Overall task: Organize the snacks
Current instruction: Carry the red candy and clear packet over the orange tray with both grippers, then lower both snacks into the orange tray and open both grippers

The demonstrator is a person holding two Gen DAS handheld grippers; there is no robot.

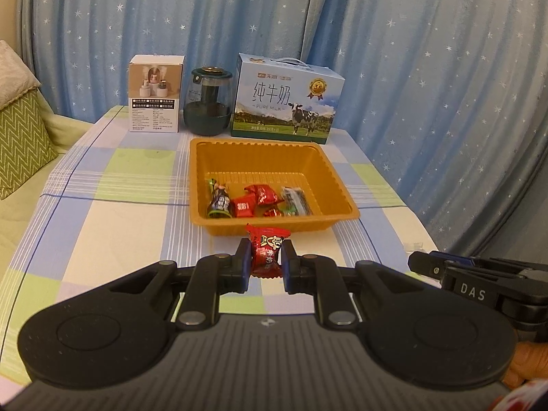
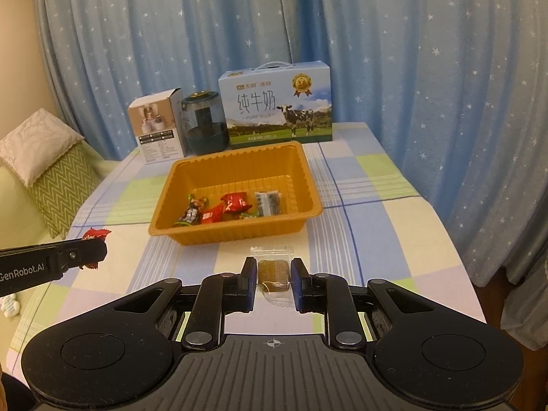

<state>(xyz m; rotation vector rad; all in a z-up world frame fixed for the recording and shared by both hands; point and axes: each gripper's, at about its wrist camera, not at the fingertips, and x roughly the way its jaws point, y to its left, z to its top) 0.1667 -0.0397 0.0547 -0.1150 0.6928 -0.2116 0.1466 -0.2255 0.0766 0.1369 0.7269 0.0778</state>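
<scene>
An orange plastic tray [image 1: 337, 185] [image 2: 308, 185] stands mid-table and holds several wrapped snacks [image 1: 253, 200] [image 2: 233, 205]. My left gripper [image 1: 265, 257] is shut on a red wrapped candy [image 1: 267, 246], held just short of the tray's near rim; the same gripper shows at the left of the right wrist view [image 2: 92, 257]. A brown sweet in a clear wrapper [image 2: 273, 272] is pinched in my right gripper [image 2: 273, 274], above the cloth in front of the tray. The right gripper's tip also shows at the right edge of the left wrist view [image 1: 421, 263].
Behind the tray stand a white product box [image 1: 156, 94] [image 2: 159, 133], a dark green jar [image 1: 207, 102] [image 2: 203, 123] and a blue milk carton [image 1: 286, 99] [image 2: 277, 106]. The checked tablecloth [image 1: 113, 226] covers the table. A green zigzag cushion [image 1: 20, 144] [image 2: 63, 185] lies left; blue curtains hang behind.
</scene>
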